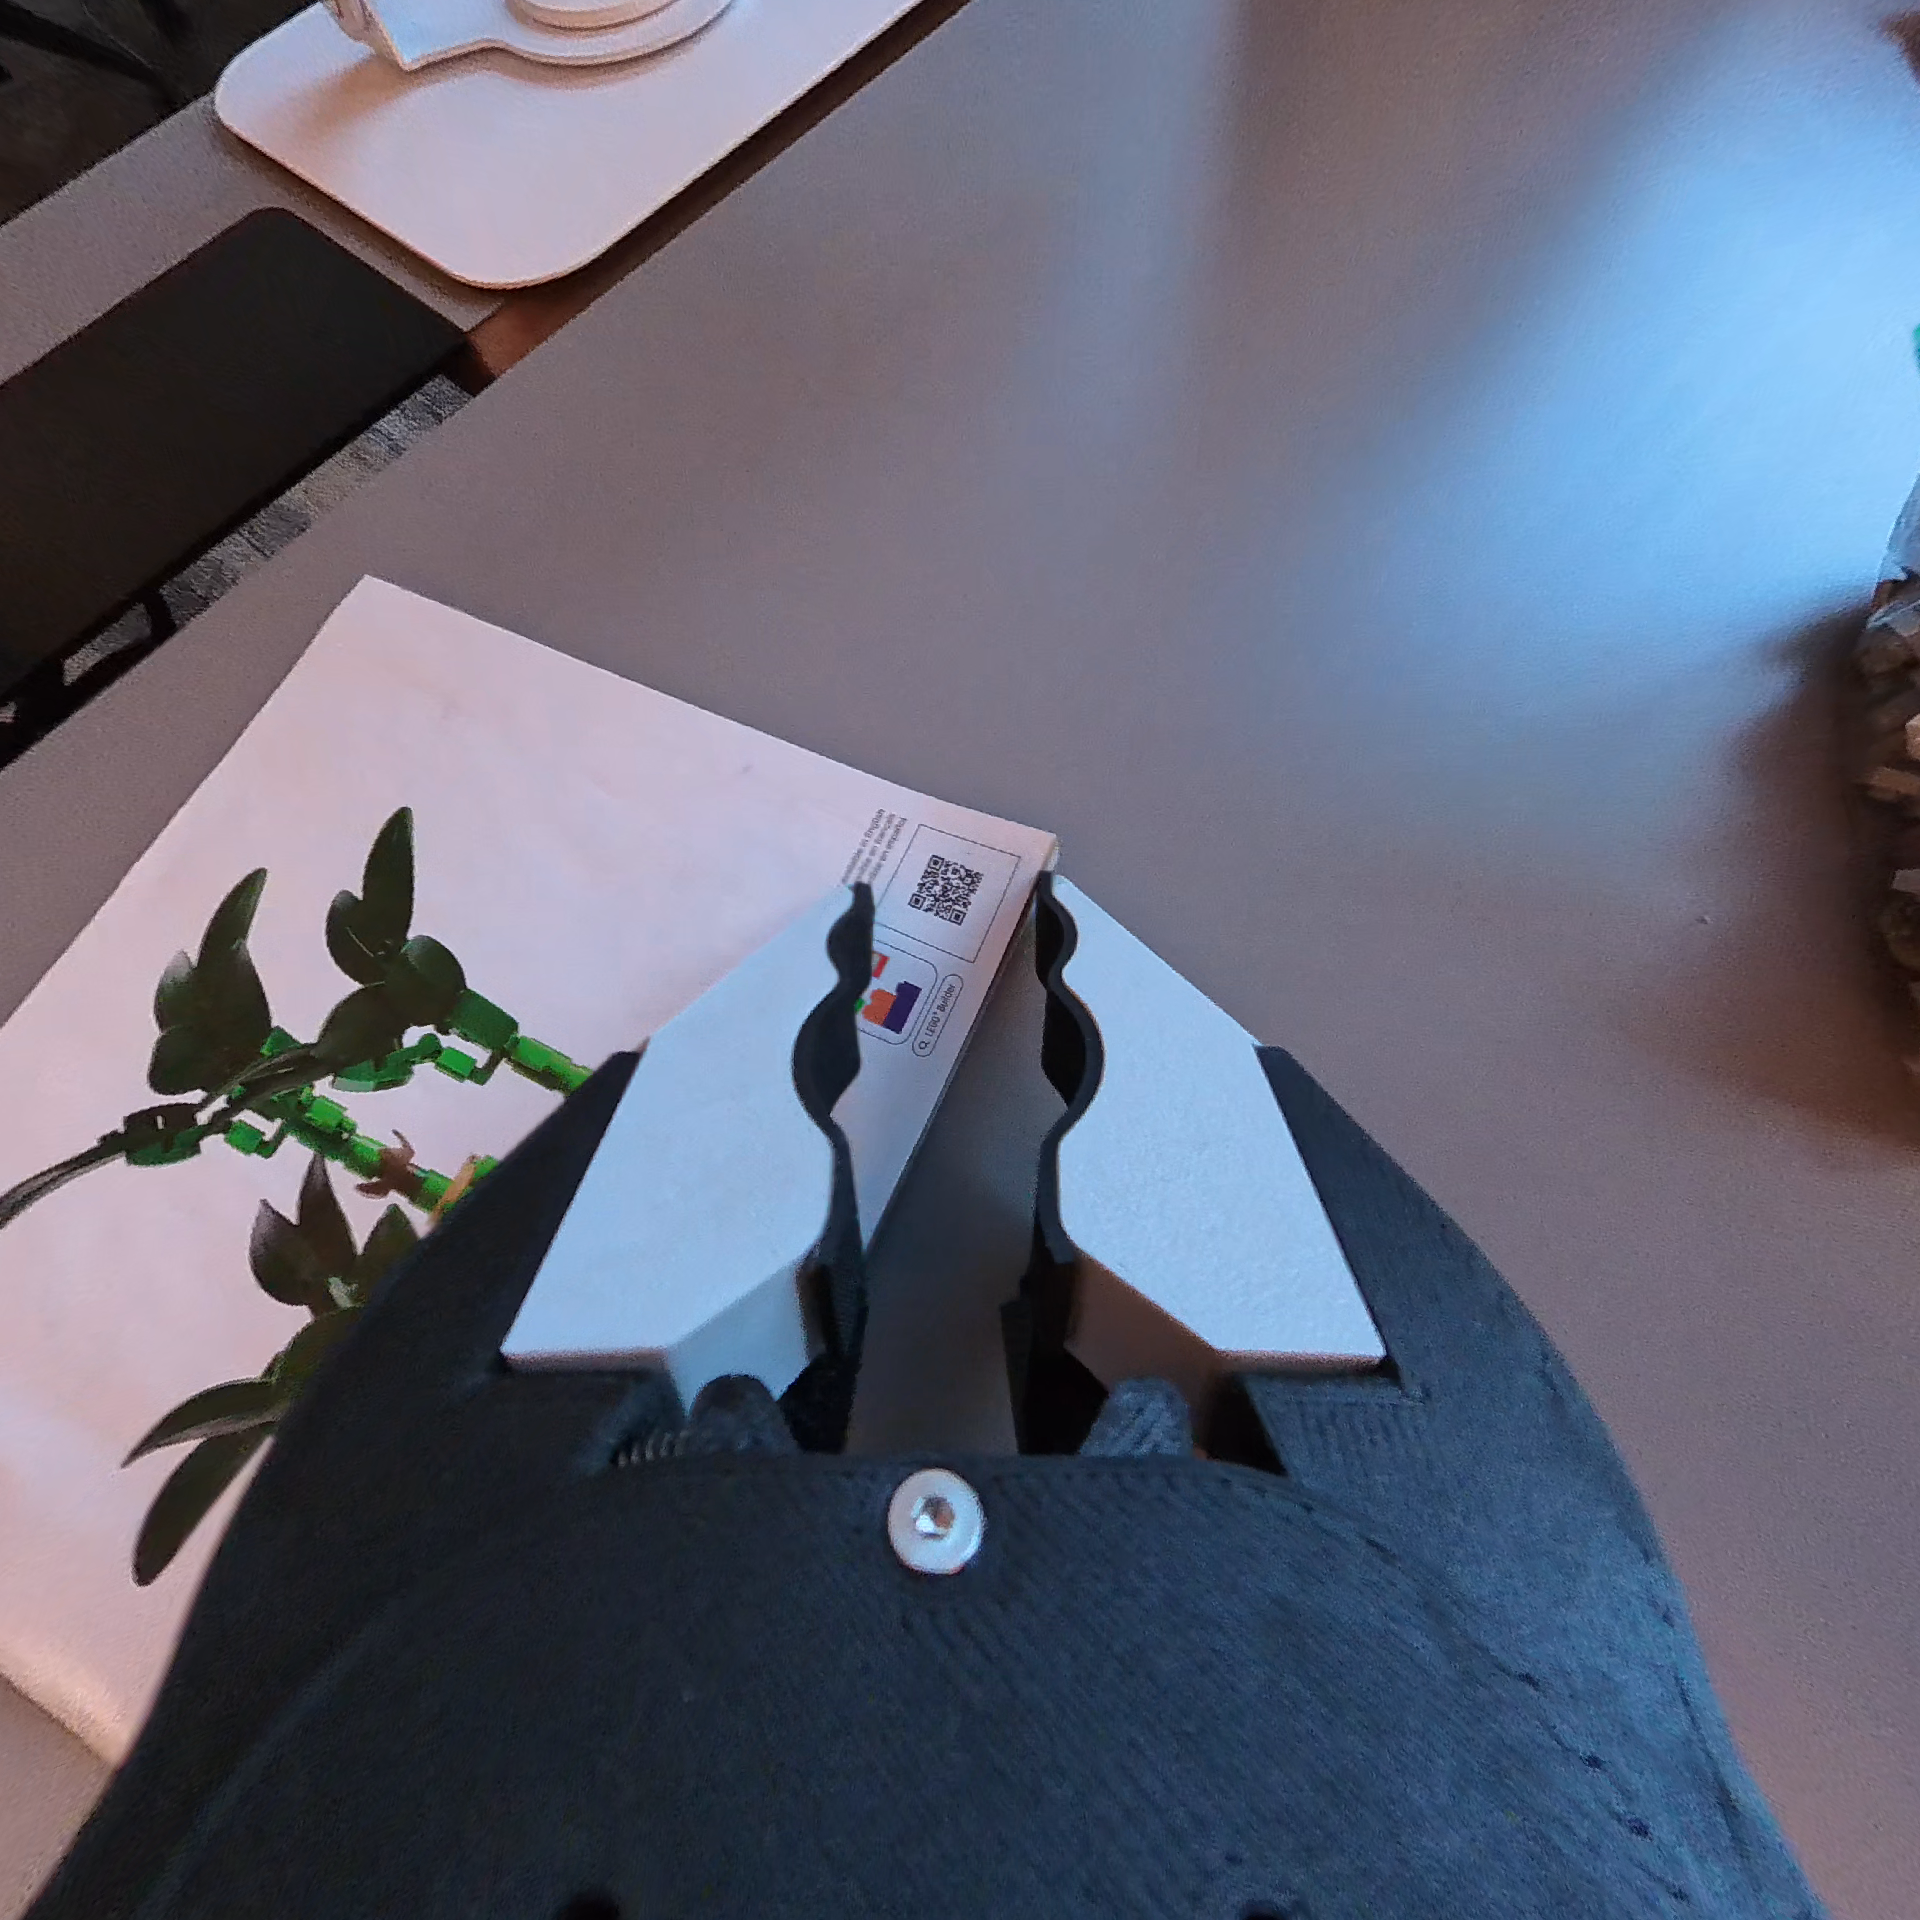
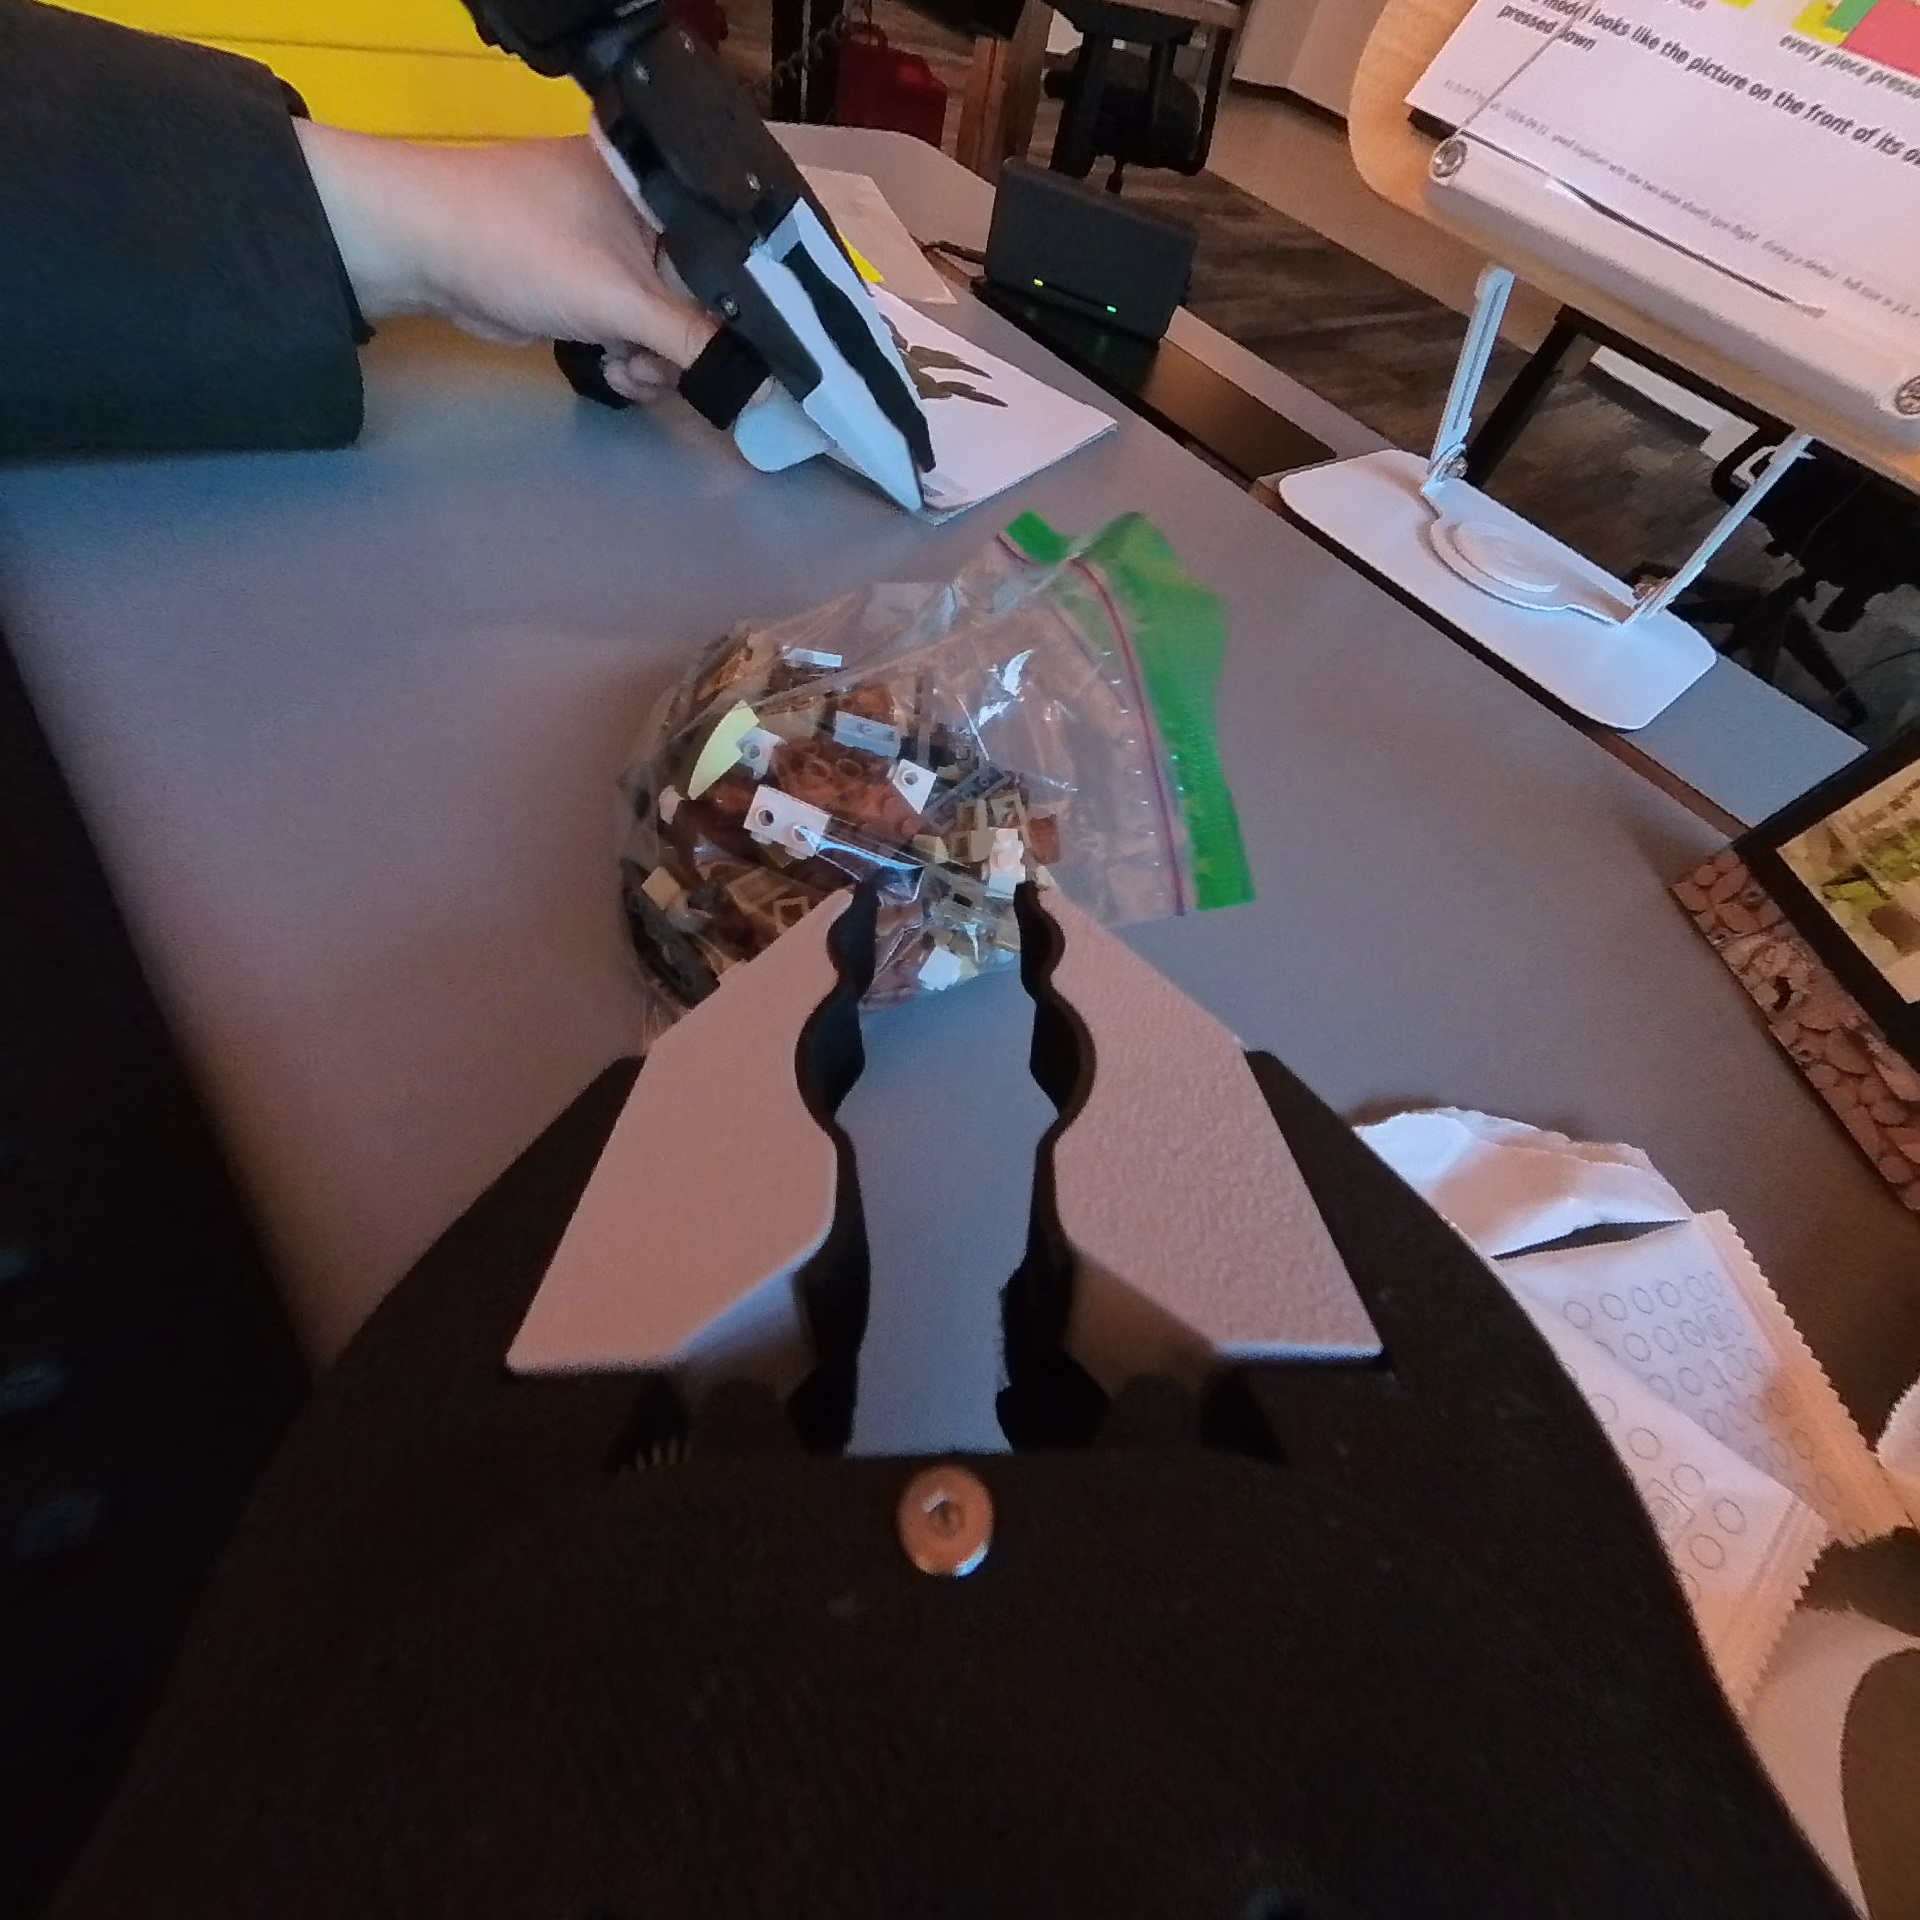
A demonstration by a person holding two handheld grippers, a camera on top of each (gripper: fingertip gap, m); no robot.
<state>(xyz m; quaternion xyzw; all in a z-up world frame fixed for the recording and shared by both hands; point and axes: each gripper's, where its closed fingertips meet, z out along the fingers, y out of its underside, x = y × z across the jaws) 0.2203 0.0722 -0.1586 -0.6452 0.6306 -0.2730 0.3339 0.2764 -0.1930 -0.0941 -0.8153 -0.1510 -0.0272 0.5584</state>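
My left gripper (image 1: 951,894) is open, its tips over the near corner of a white booklet (image 1: 499,831) with a green plant picture that lies flat on the grey table (image 1: 1247,468). In the right wrist view the left gripper (image 2: 914,473) touches that booklet's (image 2: 1018,416) edge, held by a person's hand (image 2: 499,239). My right gripper (image 2: 940,899) is open and empty, its tips just before a clear zip bag (image 2: 883,779) with a green seal, full of small brown, tan and white bricks. The bag's edge shows at the right of the left wrist view (image 1: 1896,748).
A white stand base (image 2: 1496,582) carrying a tilted board with a printed sheet (image 2: 1683,135) sits at the far right; it also shows in the left wrist view (image 1: 499,135). White paper packets (image 2: 1662,1351) lie near right. A framed picture (image 2: 1860,894) and a dark box (image 2: 1091,249) stand beyond. Some 30 cm of space lies between my two pairs of fingers.
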